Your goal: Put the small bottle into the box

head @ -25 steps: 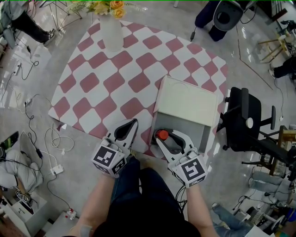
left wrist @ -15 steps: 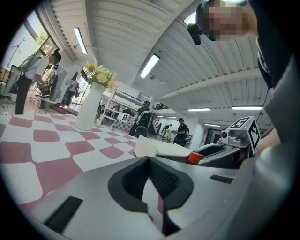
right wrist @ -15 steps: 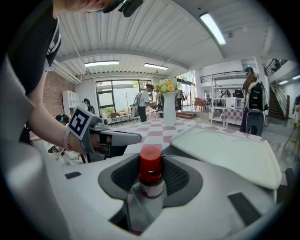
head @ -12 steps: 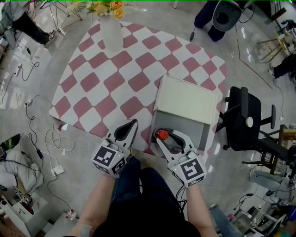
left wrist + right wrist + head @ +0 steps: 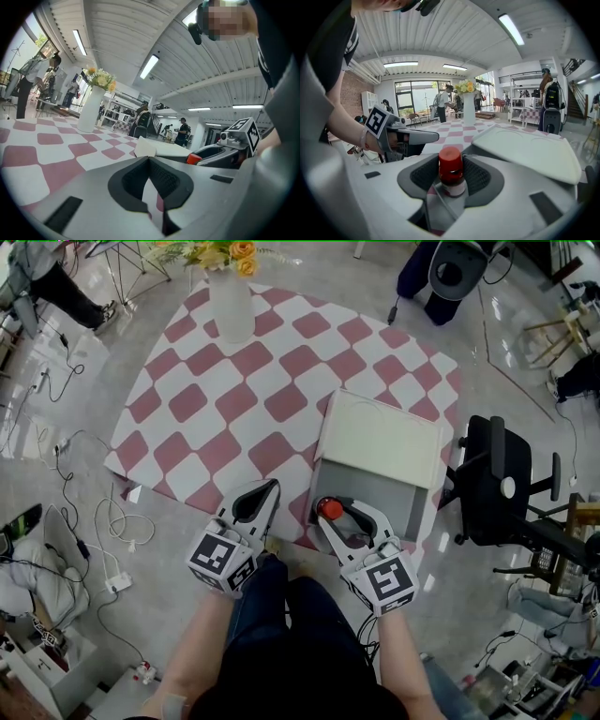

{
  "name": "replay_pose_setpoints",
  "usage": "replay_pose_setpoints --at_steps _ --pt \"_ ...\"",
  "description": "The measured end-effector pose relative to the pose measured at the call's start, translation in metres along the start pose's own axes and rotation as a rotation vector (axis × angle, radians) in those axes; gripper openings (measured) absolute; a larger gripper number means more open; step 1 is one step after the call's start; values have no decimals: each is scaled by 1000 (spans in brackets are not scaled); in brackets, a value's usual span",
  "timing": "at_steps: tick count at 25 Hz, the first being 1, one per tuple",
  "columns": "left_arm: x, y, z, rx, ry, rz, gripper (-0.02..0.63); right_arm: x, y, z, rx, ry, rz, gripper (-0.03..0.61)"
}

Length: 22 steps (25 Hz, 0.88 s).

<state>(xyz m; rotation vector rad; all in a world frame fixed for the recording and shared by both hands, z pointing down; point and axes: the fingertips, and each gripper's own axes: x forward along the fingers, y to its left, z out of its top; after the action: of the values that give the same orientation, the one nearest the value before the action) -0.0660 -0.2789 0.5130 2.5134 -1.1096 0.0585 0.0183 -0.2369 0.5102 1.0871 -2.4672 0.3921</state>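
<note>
At far left in the head view, we find loose cables (image 5: pixel 112 521) lying on the grey floor. To their right a red-and-white checkered cloth (image 5: pixel 234 399) covers the work surface. A white vase (image 5: pixel 230 306) holding yellow flowers (image 5: pixel 230 251) stands upright near the cloth's far edge.

The left gripper (image 5: pixel 267 491) sits over the near edge of the cloth, with its marker cube (image 5: pixel 222 562) toward the person. In the left gripper view we see this gripper (image 5: pixel 149 161) with its jaw tips brought together. Only a narrow wedge of cloth shows behind the tips, and nothing is between the jaws.

Just beside it to the right, the right gripper (image 5: pixel 339 509) reaches over the near left corner of the box (image 5: pixel 398 502). The small bottle (image 5: pixel 328 510) stands upright between its jaws, red cap uppermost. In the right gripper view we see the small bottle (image 5: pixel 451 171) centred in the right gripper (image 5: pixel 452 159), with a dark pad lying against each side of it. These jaws are opening. We cannot tell whether the bottle's base rests on the box floor.

The box has a grey interior, and its white lid (image 5: pixel 380 442) lies open on the far side, resting on the cloth. A black office chair (image 5: pixel 497 484) stands on the floor just beside the box, at right.
</note>
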Motion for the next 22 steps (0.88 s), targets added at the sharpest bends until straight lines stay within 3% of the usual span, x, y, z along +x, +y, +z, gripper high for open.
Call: replay_pose_setpoints --at_steps 3,22 --pt "-3 0 2 5 -3 1 2 0 2 1 2 -3 6 183" --pt "-15 -16 19 36 -29 10 0 -25 4 20 66 -104 15 183"
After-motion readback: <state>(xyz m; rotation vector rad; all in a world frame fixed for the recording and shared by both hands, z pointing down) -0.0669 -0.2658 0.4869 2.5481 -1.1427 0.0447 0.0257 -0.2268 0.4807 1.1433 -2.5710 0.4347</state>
